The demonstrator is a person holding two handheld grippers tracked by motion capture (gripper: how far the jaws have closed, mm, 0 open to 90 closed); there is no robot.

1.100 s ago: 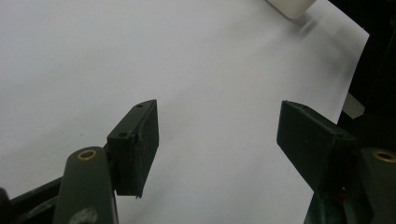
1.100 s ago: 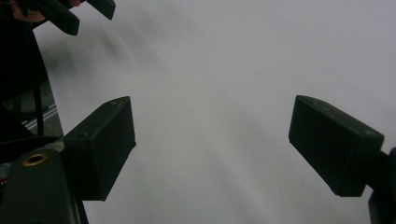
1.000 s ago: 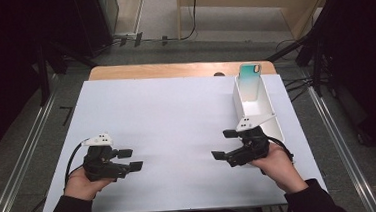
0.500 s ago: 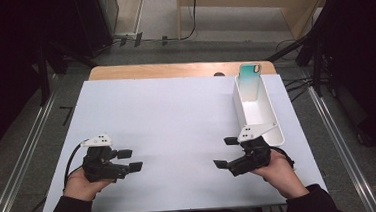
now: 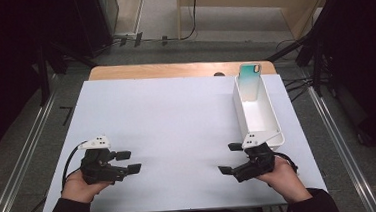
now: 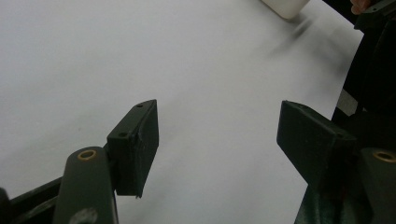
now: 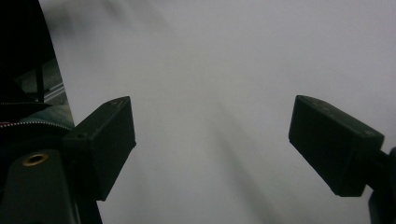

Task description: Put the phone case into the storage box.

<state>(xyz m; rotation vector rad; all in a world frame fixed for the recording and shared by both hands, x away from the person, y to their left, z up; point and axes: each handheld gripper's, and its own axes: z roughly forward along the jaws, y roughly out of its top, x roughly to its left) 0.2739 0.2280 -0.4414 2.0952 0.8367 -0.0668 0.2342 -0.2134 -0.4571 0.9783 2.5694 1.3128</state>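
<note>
Both hands rest low near the worktop's (image 5: 176, 112) front edge, left gripper (image 5: 128, 161) and right gripper (image 5: 231, 158) level, jaws wide, pointing inward, the right just before the white bin (image 5: 258, 116).

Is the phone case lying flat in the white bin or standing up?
Standing up: the phone case leans against the far end wall of the white bin, its top edge rising above the rim.

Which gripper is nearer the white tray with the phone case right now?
Right. The right gripper sits just below the near end of the white tray, jaws open and pointing away from it. The left gripper, also open, is far across the table to the tray's left.
</note>
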